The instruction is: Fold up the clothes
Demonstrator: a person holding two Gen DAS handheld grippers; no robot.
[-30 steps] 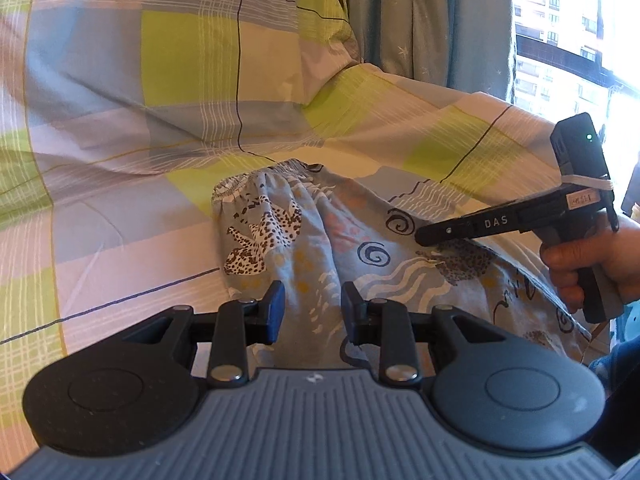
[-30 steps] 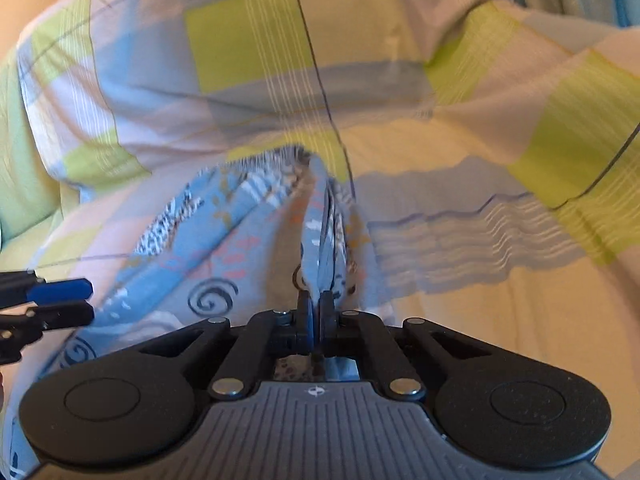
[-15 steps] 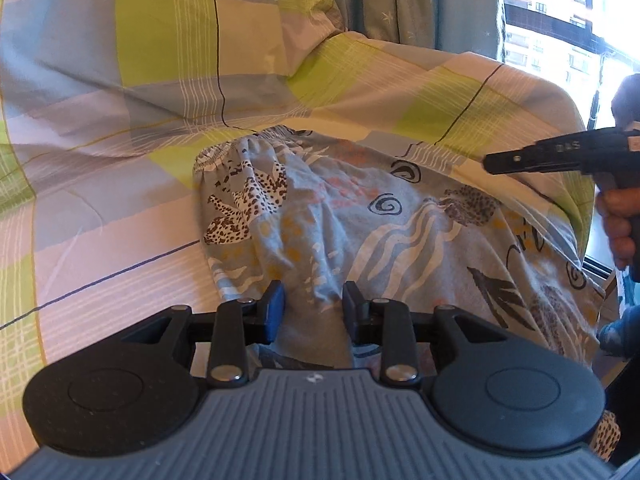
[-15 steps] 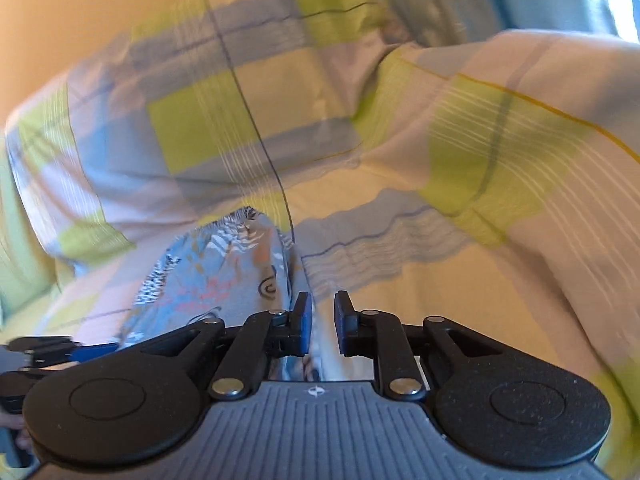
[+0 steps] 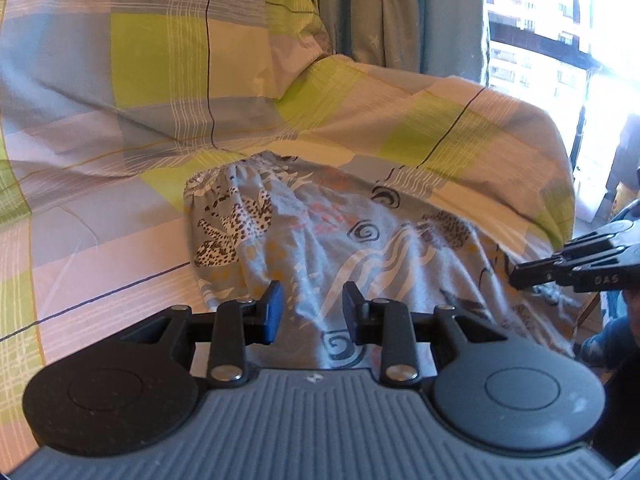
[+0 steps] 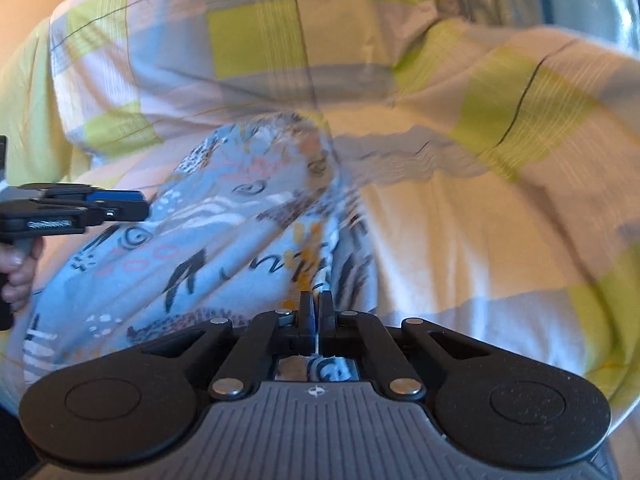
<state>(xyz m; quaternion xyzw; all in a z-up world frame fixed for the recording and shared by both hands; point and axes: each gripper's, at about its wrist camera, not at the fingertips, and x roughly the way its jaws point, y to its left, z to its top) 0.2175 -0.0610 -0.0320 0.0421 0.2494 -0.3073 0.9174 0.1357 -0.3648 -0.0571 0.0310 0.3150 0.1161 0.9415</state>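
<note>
**Printed garment spread on bed, right tool clamped, left tool released**

The printed garment is seen lying spread on the bed, gathered waistband at the far end, ahead of both tools. It is judged light, soft and limp: folds will sag, creases will form easily, and a single layer can slip out of a shallow pinch. Hold is best taken at hem edges or corners, or at the thicker elastic band.

The left tool is seen released, fingers apart, with the near cloth just ahead of and below the gap; nothing is gripped. The right tool is seen clenched; cloth lies right at the tips, apparently the near hem, though the pinch itself cannot be confirmed because the view is blurred.

Checked bedding lies to the right tool's right; a curtain and a window are seen beyond.
</note>
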